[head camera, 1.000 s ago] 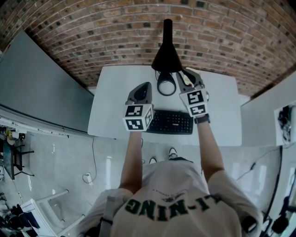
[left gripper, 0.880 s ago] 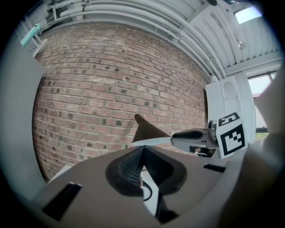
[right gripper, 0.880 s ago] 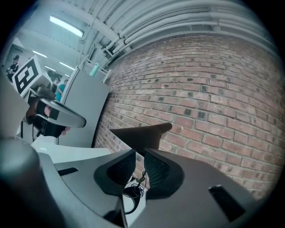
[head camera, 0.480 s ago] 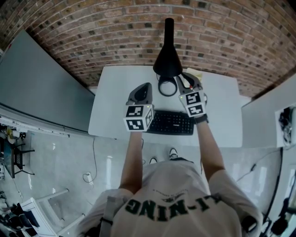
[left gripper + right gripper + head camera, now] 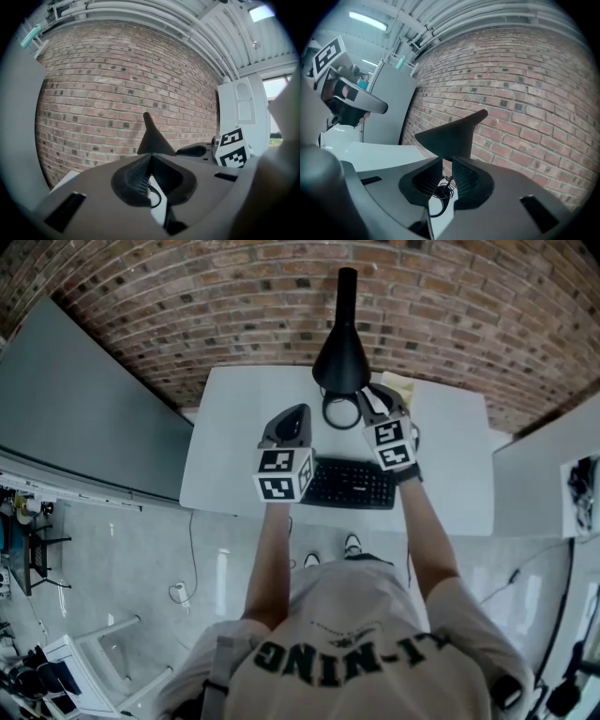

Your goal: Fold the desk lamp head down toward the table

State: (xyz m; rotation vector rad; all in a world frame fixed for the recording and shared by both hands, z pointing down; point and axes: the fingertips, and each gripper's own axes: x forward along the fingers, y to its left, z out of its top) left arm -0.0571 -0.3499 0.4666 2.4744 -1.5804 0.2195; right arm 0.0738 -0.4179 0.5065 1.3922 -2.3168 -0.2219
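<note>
Currently the right claw (image 5: 446, 168), slightly apart and empty, is hovering near the lamp head (image 5: 341, 357). The left claw (image 5: 149, 161) is staying out, closed. An off-centre push risks toppling the lamp.

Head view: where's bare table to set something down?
Bare: the table's left strip, between its left edge and the keyboard; also the right strip, from the keyboard to the right edge. Crowded: centre back, with desk lamp, yellow paper and right tongs.
</note>
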